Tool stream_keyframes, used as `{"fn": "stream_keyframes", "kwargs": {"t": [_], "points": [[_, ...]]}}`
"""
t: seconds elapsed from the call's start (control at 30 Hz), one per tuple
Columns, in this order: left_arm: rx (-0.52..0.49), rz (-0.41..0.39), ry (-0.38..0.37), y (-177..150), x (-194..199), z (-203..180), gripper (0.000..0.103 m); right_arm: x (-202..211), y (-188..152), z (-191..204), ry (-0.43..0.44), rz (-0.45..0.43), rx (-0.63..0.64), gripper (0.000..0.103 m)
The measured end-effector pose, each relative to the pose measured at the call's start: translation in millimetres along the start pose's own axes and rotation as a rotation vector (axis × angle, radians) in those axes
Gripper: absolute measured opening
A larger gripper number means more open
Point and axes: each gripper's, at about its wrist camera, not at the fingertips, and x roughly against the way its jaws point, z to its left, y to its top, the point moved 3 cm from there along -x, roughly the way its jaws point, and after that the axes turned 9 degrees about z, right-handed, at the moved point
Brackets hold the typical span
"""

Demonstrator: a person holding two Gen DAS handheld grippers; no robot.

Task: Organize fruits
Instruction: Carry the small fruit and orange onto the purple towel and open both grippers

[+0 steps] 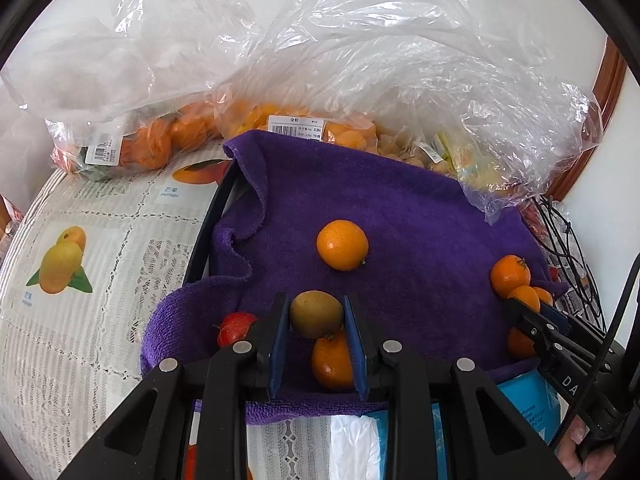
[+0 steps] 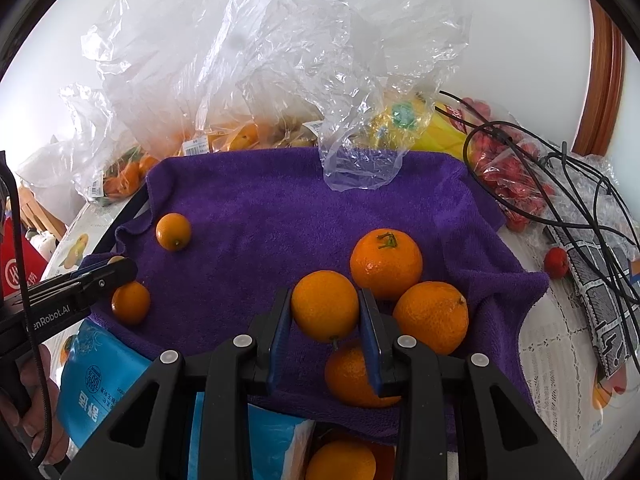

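Oranges (image 2: 386, 262) dot a purple towel (image 2: 260, 216); plastic bags (image 2: 240, 60) behind.

Bright, even daylight fills both wrist views, washing the white wall (image 2: 520, 40) ahead of the tools almost to overexposure. Glare streaks the crumpled clear plastic bags (image 1: 360, 40) beyond the fingers. Shadows under the fruit stay soft. Fisheye curvature bends the edges, black vignetting fills the corners, and focus holds sharp centrally.
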Motion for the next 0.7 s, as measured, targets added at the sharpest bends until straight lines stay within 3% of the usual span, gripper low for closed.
{"fn": "stream_keyframes", "kwargs": {"t": [0.4, 0.5, 0.57, 0.7], "points": [[-0.005, 0.003, -0.004, -0.6, -0.9, 0.3, 0.026, 4.2, -0.4, -0.9, -0.003, -0.008, -0.002, 0.033], [-0.006, -0.013, -0.011, 0.4, 3.3, 0.5, 0.036, 9.4, 0.2, -0.2, -0.005, -0.021, -0.003, 0.041], [-0.009, -0.025, -0.011, 1.8, 7.6, 0.1, 0.052, 15.4, 0.9, 0.3, -0.004, -0.042, -0.005, 0.042], [-0.009, -0.052, -0.012, 2.6, 17.6, -2.0, 0.052, 28.1, 2.2, 2.0, -0.002, -0.084, -0.014, 0.044]]}}
